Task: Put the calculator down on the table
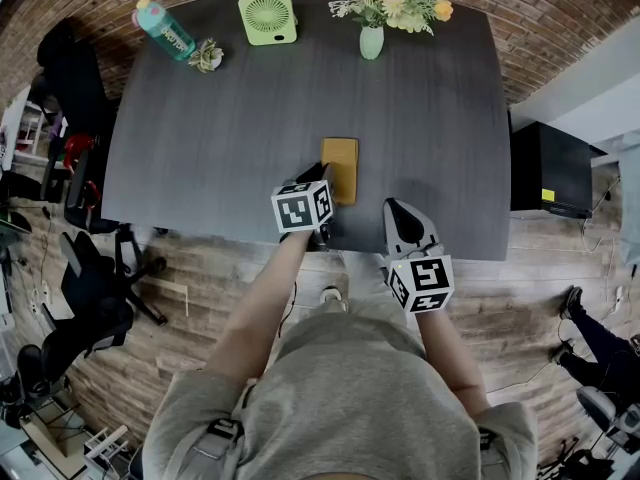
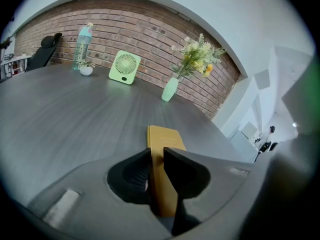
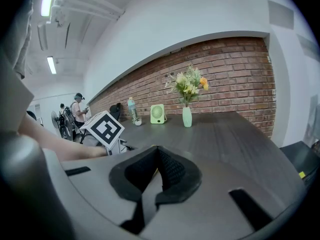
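The calculator (image 1: pixel 341 168) is a flat yellow-orange slab near the front middle of the dark grey table (image 1: pixel 220 138). My left gripper (image 1: pixel 322 175) is shut on its near left edge. In the left gripper view the calculator (image 2: pixel 165 140) runs out between the two black jaws of the left gripper (image 2: pixel 156 153), level and low over the tabletop; I cannot tell whether it touches the wood. My right gripper (image 1: pixel 392 208) hovers to the right, at the table's front edge. Seen in its own view, the right gripper (image 3: pixel 158 153) is shut with nothing in it.
Along the table's far edge stand a teal water bottle (image 1: pixel 165 29), a small potted plant (image 1: pixel 207 56), a green fan (image 1: pixel 268 17) and a vase of flowers (image 1: pixel 372 40). A black cabinet (image 1: pixel 548 171) stands to the right, and office chairs (image 1: pixel 95 298) stand to the left.
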`<action>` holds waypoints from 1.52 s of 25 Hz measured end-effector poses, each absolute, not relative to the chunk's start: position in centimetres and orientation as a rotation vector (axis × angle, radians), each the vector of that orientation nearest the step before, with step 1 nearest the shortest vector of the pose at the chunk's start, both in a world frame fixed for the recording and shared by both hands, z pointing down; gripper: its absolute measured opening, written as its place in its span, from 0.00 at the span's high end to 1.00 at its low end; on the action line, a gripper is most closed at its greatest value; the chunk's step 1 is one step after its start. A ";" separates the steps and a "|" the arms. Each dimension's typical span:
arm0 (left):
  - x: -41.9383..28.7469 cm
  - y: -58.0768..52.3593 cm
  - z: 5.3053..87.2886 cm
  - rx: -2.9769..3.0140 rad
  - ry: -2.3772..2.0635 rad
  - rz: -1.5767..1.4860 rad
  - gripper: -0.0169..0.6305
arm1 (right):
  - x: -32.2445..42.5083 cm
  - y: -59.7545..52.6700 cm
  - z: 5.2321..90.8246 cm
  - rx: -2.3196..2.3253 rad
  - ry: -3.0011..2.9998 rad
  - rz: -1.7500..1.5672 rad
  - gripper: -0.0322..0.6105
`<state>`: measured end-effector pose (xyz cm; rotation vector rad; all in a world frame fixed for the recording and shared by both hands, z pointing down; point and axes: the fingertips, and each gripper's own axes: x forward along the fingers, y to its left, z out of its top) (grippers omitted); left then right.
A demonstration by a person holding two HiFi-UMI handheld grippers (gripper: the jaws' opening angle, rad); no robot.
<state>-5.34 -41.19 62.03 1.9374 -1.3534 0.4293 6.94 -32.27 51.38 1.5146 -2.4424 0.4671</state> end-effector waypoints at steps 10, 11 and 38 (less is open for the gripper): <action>-5.9 -38.6 58.2 2.024 -1.378 0.381 0.90 | 7.2 -30.6 50.0 1.557 -2.440 0.439 0.95; -6.0 -38.1 57.7 2.035 -1.379 0.374 0.91 | 7.1 -30.2 49.9 1.560 -2.441 0.437 0.95; -9.0 -21.0 49.2 2.201 -1.346 0.306 0.94 | 3.7 -17.4 45.6 1.590 -2.520 0.349 0.95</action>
